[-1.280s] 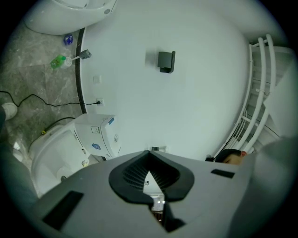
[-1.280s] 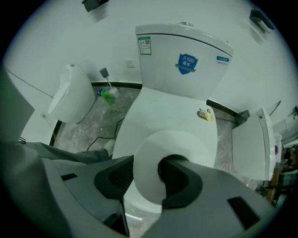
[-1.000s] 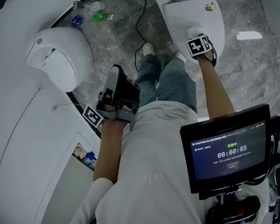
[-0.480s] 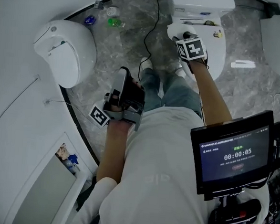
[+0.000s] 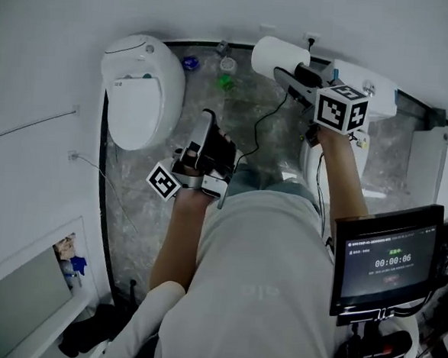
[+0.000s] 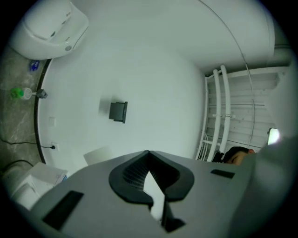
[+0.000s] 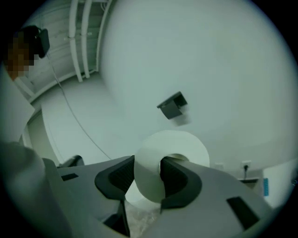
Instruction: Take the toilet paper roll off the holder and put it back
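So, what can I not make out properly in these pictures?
- Holder: right gripper view, motion-blurred; shape unclear.
- Toilet paper roll: same view, lower part hidden behind the fingers holding it.
- Small floor items: head view, too small to identify.

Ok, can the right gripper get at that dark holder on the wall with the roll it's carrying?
Probably yes. The right gripper has its jaws shut on the toilet paper roll, and only bare wall shows between it and the holder.
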Demonstrator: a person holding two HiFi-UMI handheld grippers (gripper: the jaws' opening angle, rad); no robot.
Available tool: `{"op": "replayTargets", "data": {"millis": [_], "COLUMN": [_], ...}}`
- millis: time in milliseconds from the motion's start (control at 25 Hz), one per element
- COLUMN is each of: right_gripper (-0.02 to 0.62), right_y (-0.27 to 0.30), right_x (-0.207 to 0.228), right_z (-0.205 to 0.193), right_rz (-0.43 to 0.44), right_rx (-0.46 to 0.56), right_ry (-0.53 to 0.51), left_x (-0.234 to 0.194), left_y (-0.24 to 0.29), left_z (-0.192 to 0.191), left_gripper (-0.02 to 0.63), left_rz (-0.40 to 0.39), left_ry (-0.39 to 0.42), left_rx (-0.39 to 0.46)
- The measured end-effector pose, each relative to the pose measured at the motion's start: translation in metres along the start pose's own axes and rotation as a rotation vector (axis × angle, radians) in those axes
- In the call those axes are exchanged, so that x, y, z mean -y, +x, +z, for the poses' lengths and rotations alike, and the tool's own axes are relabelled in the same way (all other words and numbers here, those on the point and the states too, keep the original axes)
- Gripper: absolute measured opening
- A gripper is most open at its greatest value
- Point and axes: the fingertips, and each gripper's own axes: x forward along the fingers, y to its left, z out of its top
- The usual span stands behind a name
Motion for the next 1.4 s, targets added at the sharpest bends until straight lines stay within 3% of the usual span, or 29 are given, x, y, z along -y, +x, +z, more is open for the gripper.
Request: {"op": "replayTargets", "data": {"millis": [80,200,440,640,880,1040,1080,1120,1200,1240,1400], "right_gripper": [0.17,0.17,0.17,0.17,0.17,0.17,0.17,0.17,0.17,0.17,0.17], "right_y": [-0.019,-0.029,-0.06,-0.089,-0.087,-0.089,-0.09,-0.091,-0.093,-0.093,-0.096], "right_x": [-0.016,-0.05,-0.116,-0.144,-0.16,-0.162,-0.162,-0.161,-0.157,-0.155,-0.149], "right_z": [-0.006,0.026,0.101,0.124,0.122,0.118,0.118,0.118,0.117,0.117,0.115], "right_rz": [0.068,0.207,0.675,0.901,0.95,0.973,0.976,0.979,0.984,0.98,0.939], "right_rx": [0.06,0.181,0.486,0.618,0.613,0.616,0.618,0.624,0.641,0.647,0.651], "right_ry": [0.096,0.178,0.348,0.436,0.447,0.461,0.462,0.468,0.495,0.504,0.476], "left_x": [-0.006,0.004,0.034,0.051,0.061,0.056,0.055,0.056,0.064,0.066,0.064], "left_y": [-0.005,0.005,0.018,0.017,0.021,0.027,0.028,0.028,0.025,0.023,0.02], "left_z": [-0.009,-0.001,0.024,0.031,0.041,0.03,0.03,0.031,0.039,0.042,0.041], "left_gripper": [0.005,0.005,0.005,0.005,0.005,0.005,0.005,0.005,0.005,0.005,0.005], "left_rz": [0.044,0.026,-0.05,-0.103,-0.135,-0.034,-0.029,-0.062,-0.172,-0.202,-0.17], "left_ry": [-0.02,0.008,0.096,0.134,0.151,0.315,0.307,0.25,0.109,0.078,0.12], "left_rx": [-0.02,-0.027,0.007,0.035,0.061,-0.018,-0.024,-0.005,0.07,0.099,0.087]}}
